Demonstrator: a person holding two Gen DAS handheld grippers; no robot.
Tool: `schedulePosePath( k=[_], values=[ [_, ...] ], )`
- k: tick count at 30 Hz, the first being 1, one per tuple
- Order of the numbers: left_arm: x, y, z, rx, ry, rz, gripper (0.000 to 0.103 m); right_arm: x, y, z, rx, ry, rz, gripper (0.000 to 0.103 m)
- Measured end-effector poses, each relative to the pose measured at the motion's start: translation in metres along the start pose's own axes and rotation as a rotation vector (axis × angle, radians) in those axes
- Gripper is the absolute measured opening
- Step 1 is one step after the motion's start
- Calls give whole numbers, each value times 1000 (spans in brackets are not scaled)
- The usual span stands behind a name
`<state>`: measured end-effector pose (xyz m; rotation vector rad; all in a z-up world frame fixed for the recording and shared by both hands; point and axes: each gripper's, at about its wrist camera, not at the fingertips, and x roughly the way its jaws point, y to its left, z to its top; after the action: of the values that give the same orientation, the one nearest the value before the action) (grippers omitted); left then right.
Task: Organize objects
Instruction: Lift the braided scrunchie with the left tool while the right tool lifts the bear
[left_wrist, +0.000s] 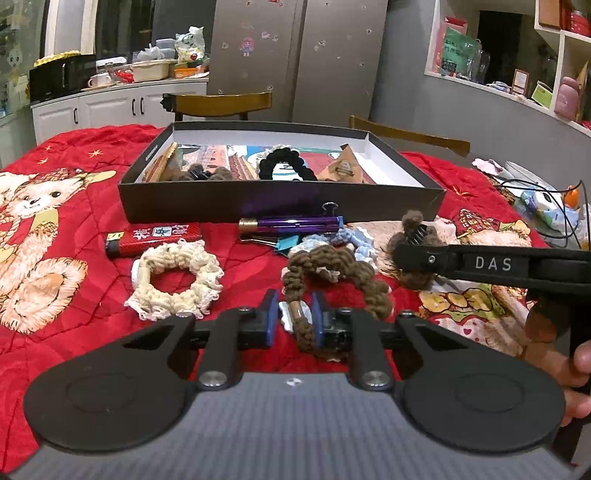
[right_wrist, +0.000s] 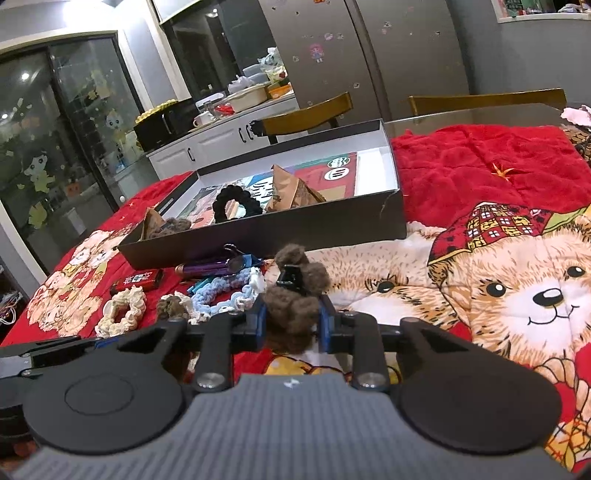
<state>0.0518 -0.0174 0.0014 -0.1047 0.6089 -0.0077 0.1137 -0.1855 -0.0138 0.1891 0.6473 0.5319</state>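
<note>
Brown scrunchie (left_wrist: 334, 275): on the red blanket (left_wrist: 74, 325) in front of the black box (left_wrist: 280, 201); your left gripper (left_wrist: 294, 320) pinches its near end.
Furry brown clip (right_wrist: 295, 295): your right gripper (right_wrist: 291, 325) clamps it.
Box: holds 1 black scrunchie (left_wrist: 286, 166).
Beside: cream scrunchie (left_wrist: 177, 280), red lighter (left_wrist: 153, 238).

A box (left_wrist: 280, 201) sits on the blanket (left_wrist: 59, 258), scrunchies (left_wrist: 177, 280) and a lighter (left_wrist: 153, 238) lying before it, another scrunchie (left_wrist: 286, 166) inside.
</note>
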Motion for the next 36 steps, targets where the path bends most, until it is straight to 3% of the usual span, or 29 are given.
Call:
schedulePosePath(
  k=[15, 36],
  values=[
    [0, 0, -1, -3, -7, 22, 23, 1, -1, 0, 0, 2, 23, 30],
    [-11, 0, -3, -11, -62, 26, 23, -4, 6, 0, -44, -24, -28, 29]
  ],
)
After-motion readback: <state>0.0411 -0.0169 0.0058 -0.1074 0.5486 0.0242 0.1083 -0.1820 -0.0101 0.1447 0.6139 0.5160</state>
